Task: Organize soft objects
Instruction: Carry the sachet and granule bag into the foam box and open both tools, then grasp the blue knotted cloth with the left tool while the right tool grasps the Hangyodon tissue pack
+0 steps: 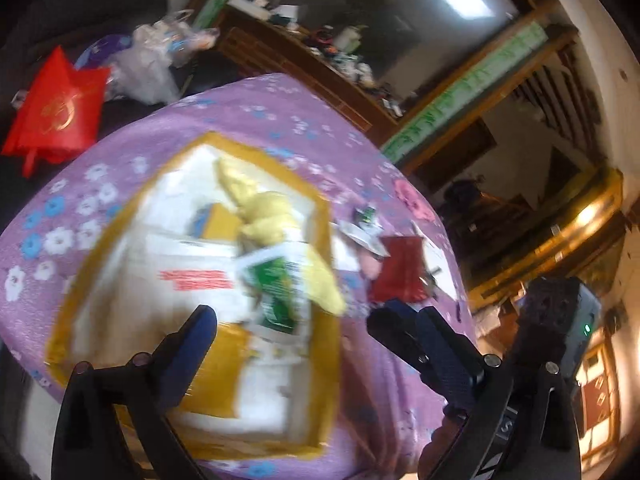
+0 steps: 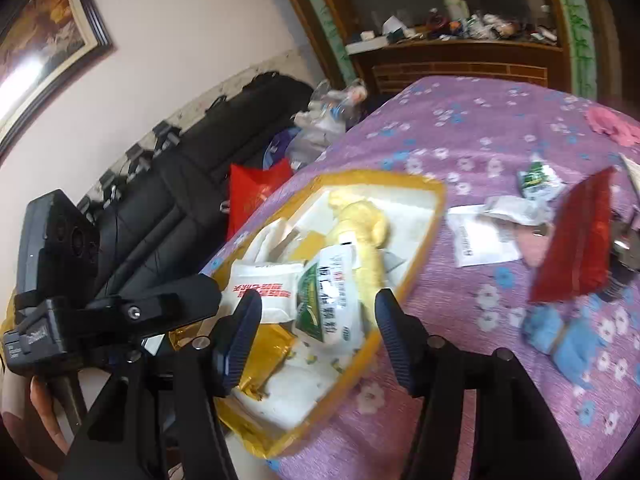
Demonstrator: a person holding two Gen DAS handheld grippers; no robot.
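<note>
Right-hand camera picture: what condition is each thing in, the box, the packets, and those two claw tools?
Yellow-rimmed box: open, holding packets.
Green-and-white packet: lying in the box, unheld.
Red packet: outside the box, on the purple cloth.
Left gripper: open, empty.
Right gripper: open, empty.

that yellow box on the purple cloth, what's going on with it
A person is sorting soft packets into the yellow-rimmed box on the flowered purple cloth. Both claws, left and right, hover open over it with nothing between the fingers. A green-and-white sachet, a white packet with red print and a yellow soft item lie inside. A red pouch, blue pieces and small packets remain on the cloth.
</note>
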